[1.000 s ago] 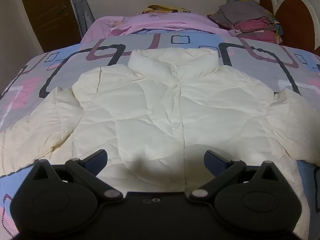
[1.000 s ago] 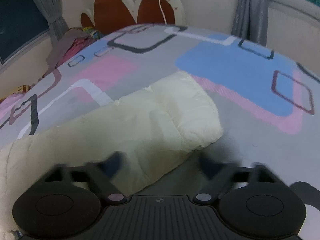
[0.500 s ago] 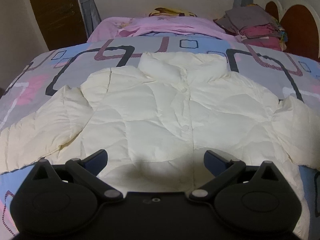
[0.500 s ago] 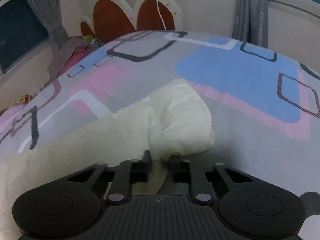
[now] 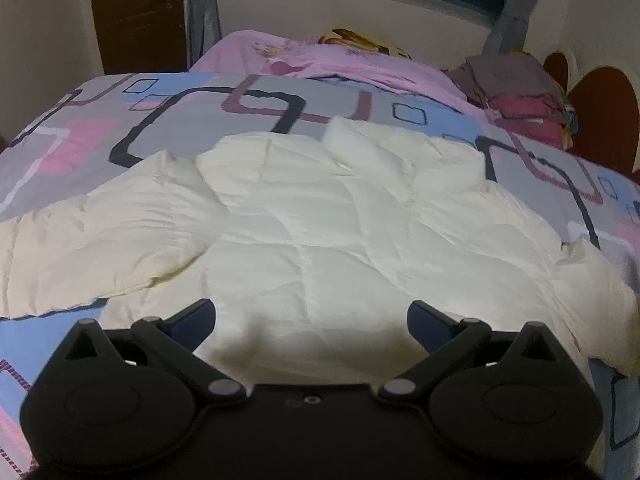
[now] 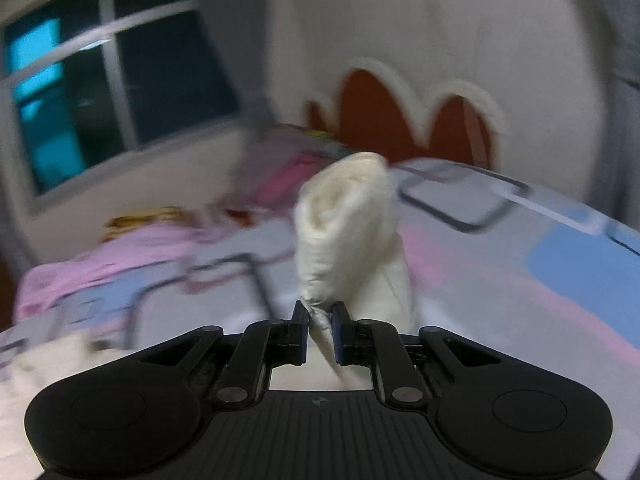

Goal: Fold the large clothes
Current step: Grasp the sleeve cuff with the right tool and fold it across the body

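The right gripper [image 6: 321, 317] is seen clamped on the cuff end of a cream sleeve [image 6: 348, 236], the fabric pinched between both pads; the sleeve is raised clear of the bedspread [image 6: 520, 280] and stands toward twelve o'clock from the jaws, its open cuff facing the camera. The gripper is pitched moderately downward, and the surroundings are blurred. The left gripper [image 5: 311, 316] is observed with jaws wide apart and nothing between them, angled steeply down above the hem of the cream puffer jacket [image 5: 320, 240]. The jacket is laid flat, front up, on the patterned bedspread [image 5: 100, 128], collar toward twelve o'clock, one sleeve spread toward nine o'clock. A pink blanket [image 5: 320, 60] and a stack of folded clothes [image 5: 520, 88] are noted at one o'clock, beyond the jacket.
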